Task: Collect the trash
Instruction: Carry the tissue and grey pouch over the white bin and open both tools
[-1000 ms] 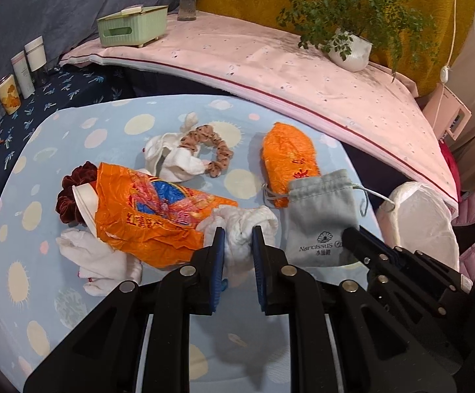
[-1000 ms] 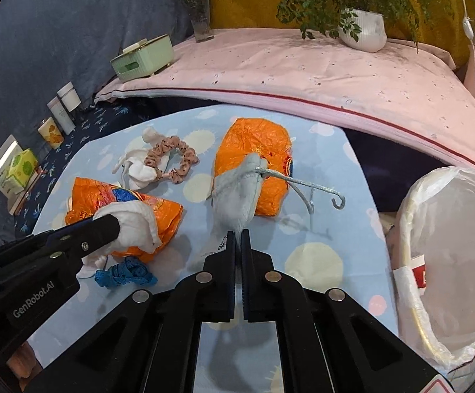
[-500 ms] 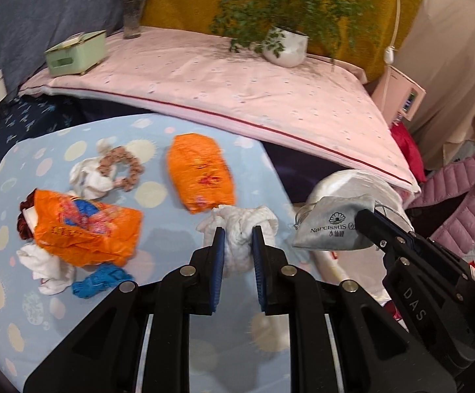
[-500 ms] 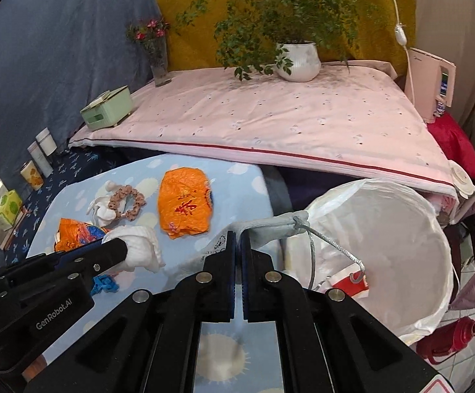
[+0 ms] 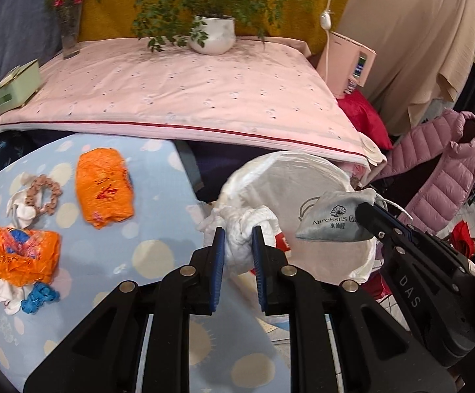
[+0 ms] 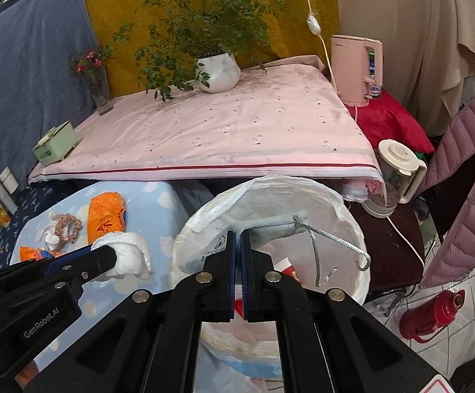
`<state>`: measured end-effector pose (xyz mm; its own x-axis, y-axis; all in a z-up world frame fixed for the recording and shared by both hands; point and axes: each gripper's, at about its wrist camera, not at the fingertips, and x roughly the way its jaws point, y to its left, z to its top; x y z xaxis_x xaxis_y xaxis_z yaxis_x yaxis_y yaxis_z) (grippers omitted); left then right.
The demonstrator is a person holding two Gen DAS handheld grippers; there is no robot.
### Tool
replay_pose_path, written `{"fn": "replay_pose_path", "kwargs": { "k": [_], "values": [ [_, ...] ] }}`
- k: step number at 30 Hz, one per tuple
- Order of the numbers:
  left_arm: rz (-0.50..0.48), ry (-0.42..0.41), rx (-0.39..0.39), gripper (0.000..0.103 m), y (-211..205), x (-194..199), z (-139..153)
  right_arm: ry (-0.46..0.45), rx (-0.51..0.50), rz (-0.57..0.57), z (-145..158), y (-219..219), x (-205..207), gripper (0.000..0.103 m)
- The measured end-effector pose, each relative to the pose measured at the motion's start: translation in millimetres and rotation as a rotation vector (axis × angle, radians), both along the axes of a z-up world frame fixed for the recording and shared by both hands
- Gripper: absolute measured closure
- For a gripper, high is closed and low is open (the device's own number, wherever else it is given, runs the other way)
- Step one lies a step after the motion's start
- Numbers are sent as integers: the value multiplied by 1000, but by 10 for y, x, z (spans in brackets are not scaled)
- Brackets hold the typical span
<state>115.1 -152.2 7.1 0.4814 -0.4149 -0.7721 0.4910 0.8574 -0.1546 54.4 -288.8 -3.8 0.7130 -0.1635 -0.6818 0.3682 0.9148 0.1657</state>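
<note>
Over the lined bin, right gripper pinches grey pouch; left gripper clamps white wad at the rim. Only left view shows blue scrap. Bin mouth open.

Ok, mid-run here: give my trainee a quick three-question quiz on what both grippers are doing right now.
1. True or false: the left gripper is empty.
2. What does the right gripper hold: A) orange bag B) grey drawstring pouch C) scrunchie?
3. What lies below the pouch?

Key: 1. False, it grips a white cloth wad. 2. B. 3. The white-lined trash bin.
</note>
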Motion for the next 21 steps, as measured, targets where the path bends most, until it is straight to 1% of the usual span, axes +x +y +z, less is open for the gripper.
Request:
{"fn": "replay_pose_path", "kwargs": {
  "k": [7, 12, 21],
  "values": [
    [-39, 21, -4, 87, -270, 5, -37, 7, 10, -30, -72, -214, -77, 100],
    [-60, 29, -3, 87, -411, 25, -59, 11, 17, -41, -96, -290, -73, 100],
    [-72, 39, 4, 86, -508, 79, -111, 14, 23, -48, -128, -355, -32, 100]
  ]
}}
